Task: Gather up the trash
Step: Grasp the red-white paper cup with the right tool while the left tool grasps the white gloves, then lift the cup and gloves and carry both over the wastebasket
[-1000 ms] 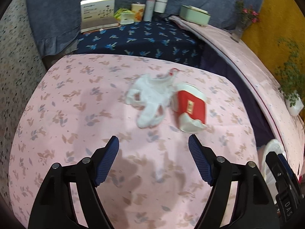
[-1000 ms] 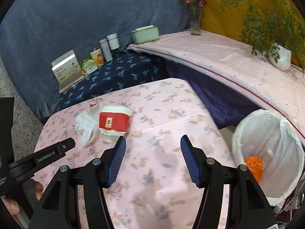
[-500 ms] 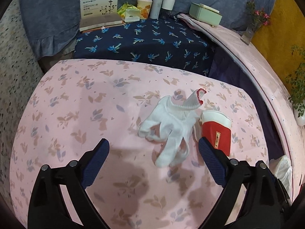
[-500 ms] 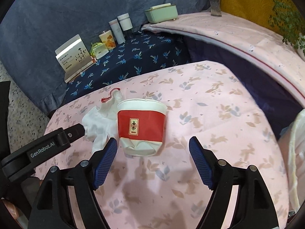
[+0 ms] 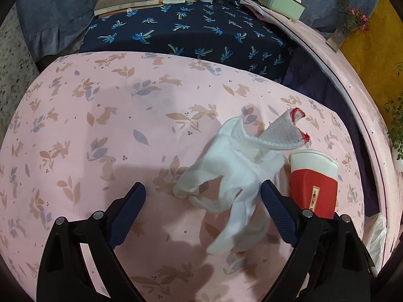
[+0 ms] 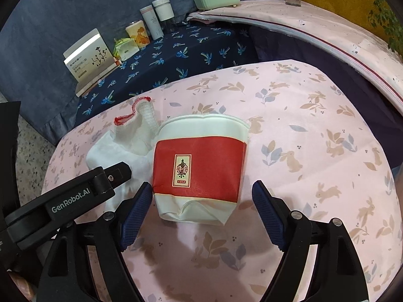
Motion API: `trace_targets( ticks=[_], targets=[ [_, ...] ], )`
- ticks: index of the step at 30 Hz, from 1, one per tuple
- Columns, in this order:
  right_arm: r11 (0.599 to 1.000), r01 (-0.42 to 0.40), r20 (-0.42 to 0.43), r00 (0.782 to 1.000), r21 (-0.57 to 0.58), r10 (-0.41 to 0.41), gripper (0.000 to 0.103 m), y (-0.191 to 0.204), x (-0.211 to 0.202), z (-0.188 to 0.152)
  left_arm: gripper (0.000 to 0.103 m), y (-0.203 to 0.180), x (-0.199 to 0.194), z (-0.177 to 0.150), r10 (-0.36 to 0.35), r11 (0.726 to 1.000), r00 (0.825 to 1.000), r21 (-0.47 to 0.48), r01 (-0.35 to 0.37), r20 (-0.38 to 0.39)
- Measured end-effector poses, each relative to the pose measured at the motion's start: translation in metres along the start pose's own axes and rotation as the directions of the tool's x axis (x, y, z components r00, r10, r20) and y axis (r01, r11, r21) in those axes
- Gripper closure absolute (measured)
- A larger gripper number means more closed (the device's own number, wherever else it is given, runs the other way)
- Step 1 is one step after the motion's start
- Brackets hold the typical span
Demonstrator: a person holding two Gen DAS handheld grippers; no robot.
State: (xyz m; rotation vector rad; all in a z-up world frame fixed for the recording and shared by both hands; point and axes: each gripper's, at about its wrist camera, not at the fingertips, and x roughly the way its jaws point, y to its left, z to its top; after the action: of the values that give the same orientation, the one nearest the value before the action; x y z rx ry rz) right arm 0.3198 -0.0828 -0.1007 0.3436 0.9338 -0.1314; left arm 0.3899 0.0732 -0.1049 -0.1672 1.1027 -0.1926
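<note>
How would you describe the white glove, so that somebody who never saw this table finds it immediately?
Look at the table with the pink rabbit-print cloth. Near its right side, seen from the left wrist, lies a crushed red and white paper cup. The white glove lies directly beside it: soft, crumpled fabric with limp fingers and a red-stitched cuff edge.

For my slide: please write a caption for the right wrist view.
Right gripper opening around a crushed red paper cup beside a white glove.
</note>
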Motion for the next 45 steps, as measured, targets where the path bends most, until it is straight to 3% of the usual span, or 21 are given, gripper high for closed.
trace_targets(
  ticks=[3,5,7,11,13,28,45],
  targets=[
    [1.0,0.003,-0.008,1.0,-0.002,-0.003,0.026,0.0,0.005,-0.001,0.025,-0.001,0.001,0.0,0.01,1.0,1.0,0.02,-0.011,0.009],
    [1.0,0.012,-0.013,1.0,-0.007,-0.012,0.032,-0.002,0.008,-0.003,0.037,-0.001,0.0,0.0,0.012,0.999,1.0,0.029,-0.012,0.014],
    [0.999,0.028,-0.008,1.0,-0.022,-0.029,0.045,-0.003,0.008,-0.004,0.048,-0.002,-0.001,-0.001,0.007,0.999,1.0,0.039,-0.007,0.013],
    [0.999,0.028,-0.007,1.0,-0.021,-0.028,0.045,-0.01,0.003,-0.005,0.078,-0.005,-0.003,-0.003,-0.008,0.999,1.0,0.049,0.008,0.003],
    [0.999,0.032,-0.001,0.999,-0.017,-0.032,0.046,-0.014,-0.002,-0.006,0.086,-0.008,-0.004,-0.005,-0.027,0.998,1.0,0.048,0.027,-0.012],
    [0.998,0.038,0.094,0.995,0.041,-0.042,0.046,-0.051,-0.07,-0.007,0.089,-0.059,-0.048,-0.037,-0.06,0.991,0.998,0.123,0.058,0.013],
    [0.988,0.058,0.238,0.967,0.143,-0.091,0.045,-0.138,-0.181,-0.024,0.089,-0.17,-0.118,-0.089,-0.138,0.95,0.988,0.293,0.112,0.071]
  ],
)
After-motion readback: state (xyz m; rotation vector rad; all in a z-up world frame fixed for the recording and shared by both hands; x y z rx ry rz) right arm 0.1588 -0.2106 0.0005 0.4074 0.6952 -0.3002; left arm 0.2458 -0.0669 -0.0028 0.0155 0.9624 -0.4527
